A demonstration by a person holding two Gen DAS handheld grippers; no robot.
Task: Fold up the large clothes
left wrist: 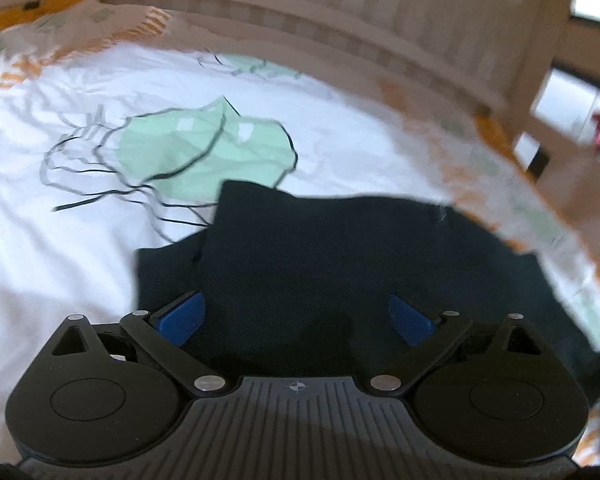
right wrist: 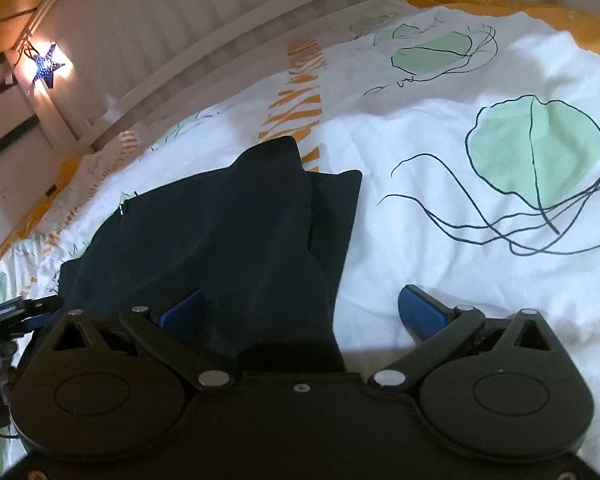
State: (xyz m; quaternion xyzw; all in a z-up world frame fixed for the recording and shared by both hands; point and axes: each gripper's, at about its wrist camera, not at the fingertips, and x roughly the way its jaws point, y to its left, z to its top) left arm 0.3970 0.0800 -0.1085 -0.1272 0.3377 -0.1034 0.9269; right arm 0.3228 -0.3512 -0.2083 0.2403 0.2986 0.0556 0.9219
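- My left gripper [left wrist: 298, 320] is spread wide, its blue pads [left wrist: 182, 318] well apart, with nothing pinched between them; it hangs right over the dark garment [left wrist: 340, 264].
- My right gripper [right wrist: 300, 316] is also wide open. A fold of the garment [right wrist: 236, 240] runs up between its pads and over the left pad [right wrist: 182, 310], but the pads do not close on it, and the right pad [right wrist: 422, 314] sits over bare duvet.
- At the left edge of the right wrist view I can see a bit of the other gripper, just beside the garment's edge.
- The garment is navy or black and lies on the bed in folded layers: in the right view one upper layer rises to a peak, with a flatter layer showing beside it to the right.
- It rests on a white duvet [left wrist: 60, 260] printed with green blobs outlined in black [right wrist: 536, 152] and orange striped patches [right wrist: 296, 112].
- Beyond the garment, the duvet runs wrinkled to a pale slatted bed frame [left wrist: 340, 20].
- Farthest off in the right view, a blue star lamp [right wrist: 46, 65] glows on the frame's corner post.
- The left view is blurred toward its edges, so I cannot make out the room past the bed.
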